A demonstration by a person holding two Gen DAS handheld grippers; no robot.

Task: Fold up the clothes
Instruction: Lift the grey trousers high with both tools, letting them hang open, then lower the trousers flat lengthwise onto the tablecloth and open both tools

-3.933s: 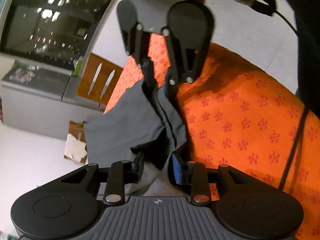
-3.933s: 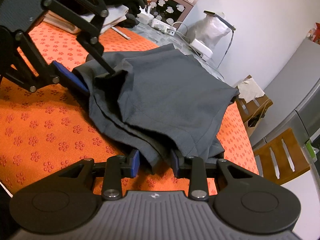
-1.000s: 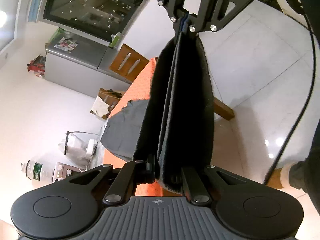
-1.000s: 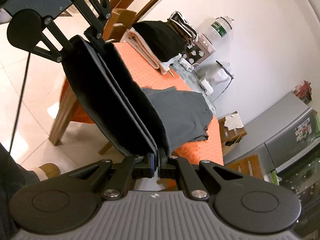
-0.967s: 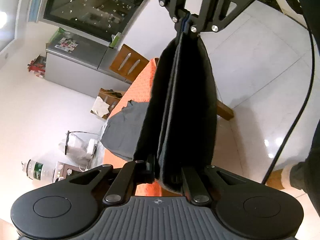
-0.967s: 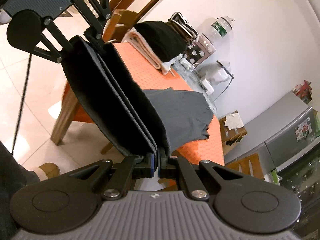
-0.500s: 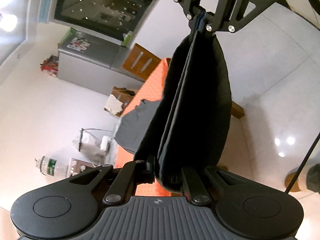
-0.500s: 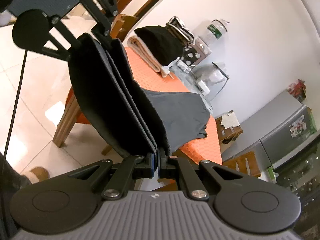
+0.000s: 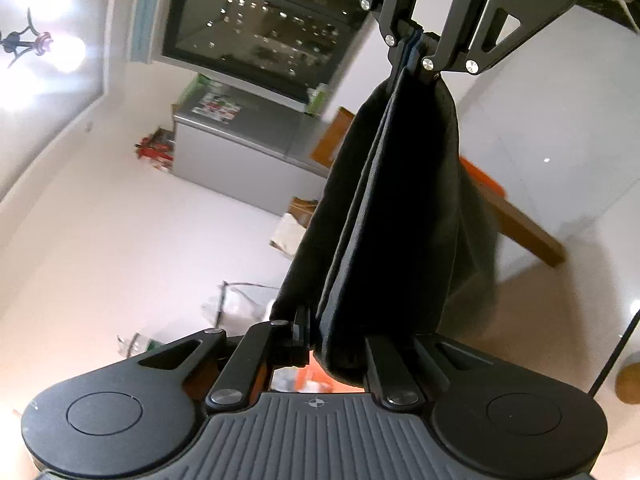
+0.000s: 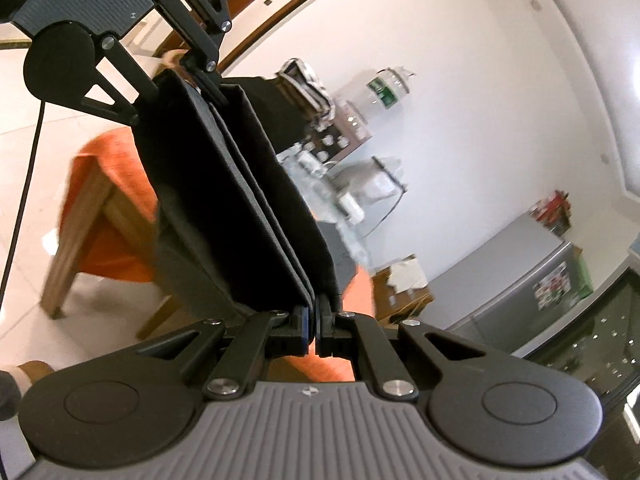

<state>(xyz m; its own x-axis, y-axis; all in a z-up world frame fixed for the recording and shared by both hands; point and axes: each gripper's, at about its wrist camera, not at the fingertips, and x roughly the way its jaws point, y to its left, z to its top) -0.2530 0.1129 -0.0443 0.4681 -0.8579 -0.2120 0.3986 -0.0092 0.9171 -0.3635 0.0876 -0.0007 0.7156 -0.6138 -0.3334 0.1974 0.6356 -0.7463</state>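
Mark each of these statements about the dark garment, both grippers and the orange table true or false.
1. Both grippers clamp the dark grey fabric garment. True: left gripper, right gripper.
2. The garment lies flat on the orange-covered wooden table. False: it hangs stretched between the grippers.
3. The right gripper's fingers stand wide apart. False: nearly together on the cloth.
4. A grey metal refrigerator stands in the background. True.

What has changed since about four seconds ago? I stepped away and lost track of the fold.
The dark garment, then lying on the orange-covered table, has been lifted clear and now hangs stretched between the left gripper and right gripper. Unchanged: both stay clamped on its edge, though the left fingers have just been opening slightly.
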